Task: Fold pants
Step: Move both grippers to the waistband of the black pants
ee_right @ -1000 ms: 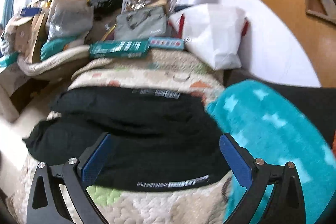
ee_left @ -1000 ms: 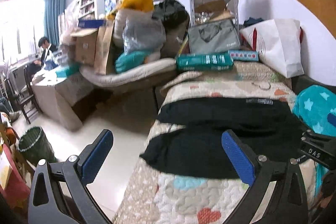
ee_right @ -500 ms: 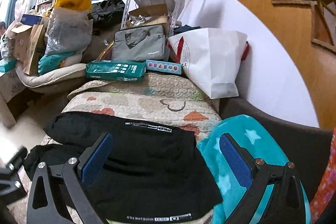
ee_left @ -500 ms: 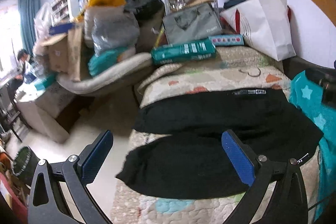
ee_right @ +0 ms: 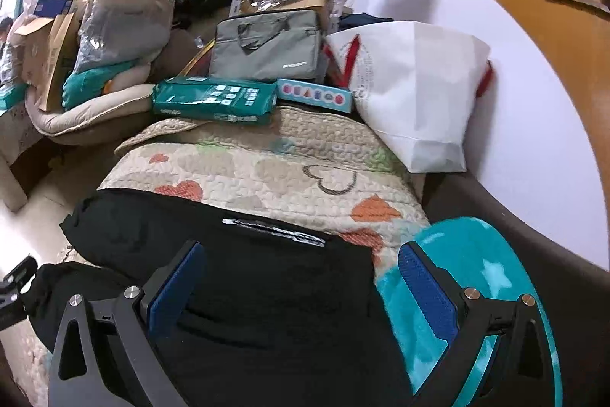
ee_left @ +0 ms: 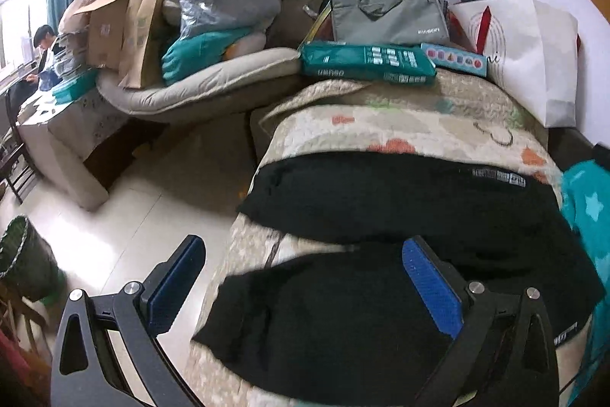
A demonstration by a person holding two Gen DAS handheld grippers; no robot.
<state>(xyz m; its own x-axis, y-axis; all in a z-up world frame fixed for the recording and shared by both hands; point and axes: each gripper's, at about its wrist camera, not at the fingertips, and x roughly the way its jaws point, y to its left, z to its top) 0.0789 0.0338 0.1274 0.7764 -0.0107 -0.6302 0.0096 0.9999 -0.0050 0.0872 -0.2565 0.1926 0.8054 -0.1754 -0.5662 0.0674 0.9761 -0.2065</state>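
Note:
Black pants (ee_left: 381, 216) lie spread across a quilted heart-print cover (ee_left: 400, 128), both legs running left toward the cover's edge. They also show in the right wrist view (ee_right: 248, 273), with white waistband print. My left gripper (ee_left: 305, 277) is open and empty, above the near leg's end. My right gripper (ee_right: 301, 281) is open and empty, over the waist end of the pants beside a teal star blanket (ee_right: 476, 273).
A teal package (ee_left: 366, 63), a blue box (ee_left: 453, 58), a grey bag (ee_left: 385, 10) and a white shopping bag (ee_left: 533, 52) crowd the far end. Piled boxes and cushions (ee_left: 171, 25) stand left. Floor (ee_left: 152, 197) and a green basket (ee_left: 23, 262) lie left.
Both grippers have stayed open. The left one has shifted nearer the near leg's end. The right one has dropped closer over the waist end.

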